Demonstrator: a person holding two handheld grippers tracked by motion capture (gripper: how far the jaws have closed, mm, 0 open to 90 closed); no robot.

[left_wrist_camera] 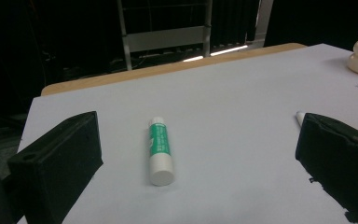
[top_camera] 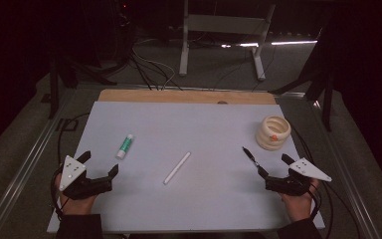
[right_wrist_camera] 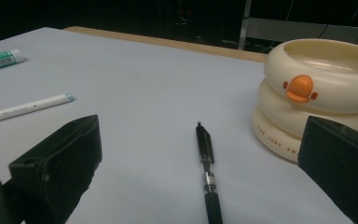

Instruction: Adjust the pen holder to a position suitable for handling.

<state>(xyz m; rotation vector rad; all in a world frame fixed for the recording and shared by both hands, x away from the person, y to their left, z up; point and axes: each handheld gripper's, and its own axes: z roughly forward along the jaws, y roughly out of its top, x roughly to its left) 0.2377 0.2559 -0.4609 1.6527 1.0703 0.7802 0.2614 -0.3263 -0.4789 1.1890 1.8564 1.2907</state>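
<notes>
Both grippers (top_camera: pixel 99 164) (top_camera: pixel 274 166) gape wide, seemingly touching nothing

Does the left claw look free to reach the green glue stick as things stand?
Probably yes. The left claw stands open, and the green glue stick lies alone on the white sheet just ahead of it, nothing between them.

Table top (top_camera: pixel 199 199): matt pale sheet, smooth, over a bare wood board edge (top_camera: pixel 179 96). Glue stick (left_wrist_camera: pixel 160 150): smooth plastic, slight sheen, green printed label. White pen (right_wrist_camera: pixel 25 108): smooth matt plastic. Black pen (right_wrist_camera: pixel 207 172): glossy plastic, shiny metal band mid-barrel. Cream ringed holder (right_wrist_camera: pixel 307 100): smooth, soft-gloss plastic, orange glossy badge. Left gripper (left_wrist_camera: pixel 200 158) and right gripper (right_wrist_camera: pixel 200 172): matt black pads, slightly rough; grey plates on top look like flat matt plastic.
</notes>
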